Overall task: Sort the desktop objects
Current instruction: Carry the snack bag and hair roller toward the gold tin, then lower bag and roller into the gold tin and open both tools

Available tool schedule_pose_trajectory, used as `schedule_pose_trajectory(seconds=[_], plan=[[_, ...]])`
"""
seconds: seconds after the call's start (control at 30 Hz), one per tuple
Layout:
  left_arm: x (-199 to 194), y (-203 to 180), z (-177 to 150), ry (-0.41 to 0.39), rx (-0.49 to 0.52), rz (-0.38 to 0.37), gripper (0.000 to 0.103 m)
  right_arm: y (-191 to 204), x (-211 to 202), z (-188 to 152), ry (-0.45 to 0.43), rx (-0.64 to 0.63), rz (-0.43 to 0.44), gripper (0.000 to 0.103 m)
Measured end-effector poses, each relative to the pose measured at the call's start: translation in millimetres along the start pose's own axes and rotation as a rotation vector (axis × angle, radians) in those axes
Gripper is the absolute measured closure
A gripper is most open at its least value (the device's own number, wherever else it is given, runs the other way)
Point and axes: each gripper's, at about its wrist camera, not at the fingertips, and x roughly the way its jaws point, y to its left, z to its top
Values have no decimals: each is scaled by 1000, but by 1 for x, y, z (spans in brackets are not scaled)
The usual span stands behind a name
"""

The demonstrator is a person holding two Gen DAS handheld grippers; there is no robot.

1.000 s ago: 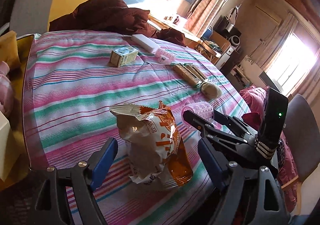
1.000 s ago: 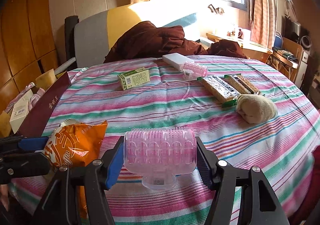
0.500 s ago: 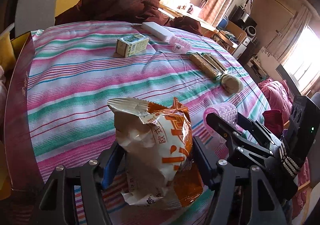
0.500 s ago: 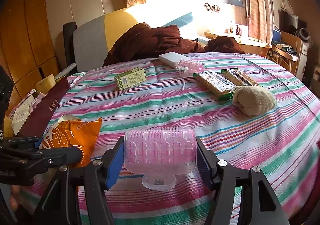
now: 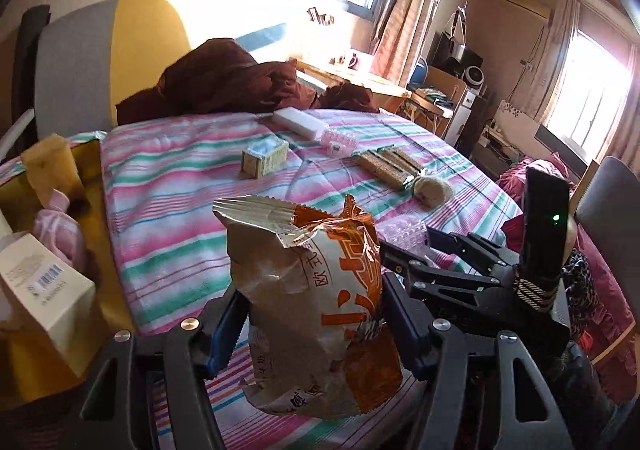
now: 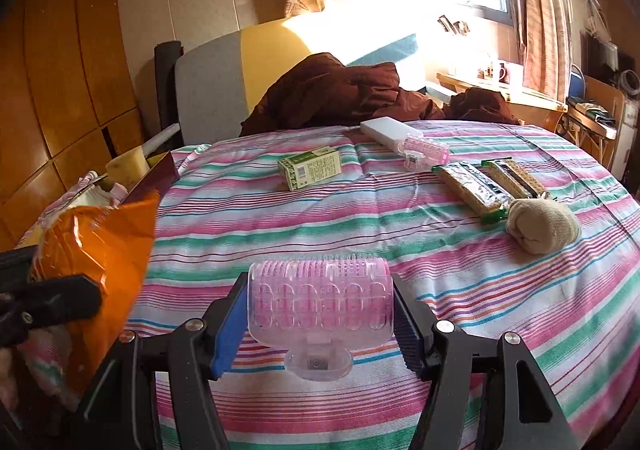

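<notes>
Left tool (image 5: 314, 324) pinching crinkly orange snack bag (image 5: 308, 298) mid-frame, seemingly lifted off the striped surface (image 6: 460, 250); right tool (image 6: 318, 320) clamped on pink hair roller (image 6: 318, 304), lower centre; slick foil may slide out, the rounded roller may twist free.

Pink roller held over the stripy table

The right gripper (image 6: 318, 324) squeezes a pink hair roller (image 6: 318, 300). An orange snack bag (image 6: 96, 254) is on the left. A rolled sock (image 6: 542, 225) lies far right.

Glossy crinkled foil bag (image 5: 312, 302), translucent bristly plastic roller (image 6: 318, 304), striped woven cloth (image 6: 400, 226), matt black plastic tool (image 6: 316, 326).
</notes>
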Motion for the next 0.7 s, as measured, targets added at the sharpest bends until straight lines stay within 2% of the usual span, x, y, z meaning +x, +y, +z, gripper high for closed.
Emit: schedule_pose_trajectory(seconds=[0.13,0.37,0.57,0.7], plan=[[-44,28,2,-80,-45,47,37,22,1,4,2,-33,45,37],[-103,108,-10,-175,-204,230,37,68,3,11,-6,-116,123,37],[-113,166,-24,-176,-322,328,37,98,6,23,-8,-163,178,37],[-99,188,-34,-144,-384,329,37,119,11,35,-9,-190,219,37]])
